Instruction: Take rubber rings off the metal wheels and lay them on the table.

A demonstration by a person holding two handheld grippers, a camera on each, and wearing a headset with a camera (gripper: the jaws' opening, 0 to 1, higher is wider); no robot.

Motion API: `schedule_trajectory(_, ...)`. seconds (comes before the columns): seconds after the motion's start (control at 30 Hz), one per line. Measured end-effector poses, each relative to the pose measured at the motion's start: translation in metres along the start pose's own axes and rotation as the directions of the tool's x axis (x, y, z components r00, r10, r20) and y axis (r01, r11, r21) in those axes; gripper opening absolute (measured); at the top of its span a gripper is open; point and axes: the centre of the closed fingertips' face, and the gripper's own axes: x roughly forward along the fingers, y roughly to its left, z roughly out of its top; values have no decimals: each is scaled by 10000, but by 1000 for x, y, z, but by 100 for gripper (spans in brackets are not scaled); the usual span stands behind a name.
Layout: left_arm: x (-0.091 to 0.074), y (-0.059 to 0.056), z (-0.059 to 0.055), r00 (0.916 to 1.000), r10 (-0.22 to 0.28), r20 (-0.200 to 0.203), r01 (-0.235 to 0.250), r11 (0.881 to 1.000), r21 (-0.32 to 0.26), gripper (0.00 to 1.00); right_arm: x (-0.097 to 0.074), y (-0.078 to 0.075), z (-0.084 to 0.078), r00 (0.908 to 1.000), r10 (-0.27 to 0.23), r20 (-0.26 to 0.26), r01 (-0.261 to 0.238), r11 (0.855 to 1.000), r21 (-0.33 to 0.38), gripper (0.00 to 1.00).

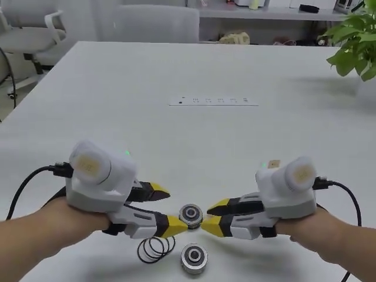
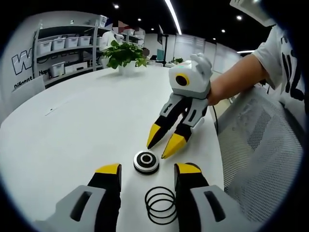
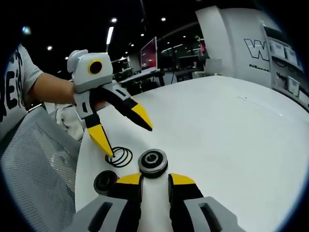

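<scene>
A metal wheel (image 1: pixel 191 215) with a dark band lies near the table's front edge, between both grippers. My left gripper (image 1: pixel 171 209) is open, its jaws wide, with the wheel (image 2: pixel 146 162) just ahead of its tips (image 2: pixel 148 168). My right gripper (image 1: pixel 208 217) faces it from the other side, open only narrowly and holding nothing, its tips (image 3: pixel 154 180) just short of the wheel (image 3: pixel 153 162). Loose black rubber rings (image 1: pixel 155 248) lie overlapped beside a second wheel (image 1: pixel 194 258), nearer to me. The rings (image 2: pixel 161 205) lie under my left jaws.
The white table (image 1: pixel 194 141) stretches far ahead, with a thin labelled strip (image 1: pixel 214 101) at its middle. A potted plant (image 1: pixel 355 44) stands at the far right. Chairs (image 1: pixel 155 23) line the far side. A mesh chair (image 2: pixel 263 140) is beside me.
</scene>
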Motion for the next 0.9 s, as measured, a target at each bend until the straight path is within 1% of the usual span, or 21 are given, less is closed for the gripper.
schedule_trajectory(0.1, 4, -3, -1, 9999, -89, -73, 89, 9999, -47, 37, 2, 1, 0, 10000, 45, 29, -45, 10000, 72, 18)
schedule_trajectory(0.2, 7, -5, -1, 9999, -124, -104, 124, 9999, -30, 35, 3, 2, -2, 10000, 76, -9, -76, 10000, -16, 17)
schedule_trajectory(0.3, 10, -6, -2, 9997, -179, -135, 178, 9998, -59, 34, 5, 2, -4, 10000, 70, -48, -70, 10000, -15, 17)
schedule_trajectory(0.37, 12, -7, -3, 9996, -201, -180, 200, 9998, -50, 33, 6, 2, -3, 10000, 53, 19, -53, 10000, 77, 16)
schedule_trajectory(0.5, 15, -8, -3, 9995, -254, -198, 252, 9996, -85, 31, 7, 2, -3, 10000, 11, 37, -11, 10000, -24, 15)
schedule_trajectory(0.63, 19, -8, -2, 9993, -285, -229, 283, 9996, -57, 29, 8, 1, -3, 10000, -77, 41, 78, 9999, -137, 12)
schedule_trajectory(0.8, 23, -8, -4, 9988, -306, -369, 304, 9995, -75, 24, 9, 0, -3, 9999, -95, 102, 95, 10000, -10, 12)
schedule_trajectory(0.9, 25, -6, -2, 9992, -296, -281, 292, 9995, -127, 22, 8, 0, -3, 9999, -120, 96, 121, 9999, -85, 11)
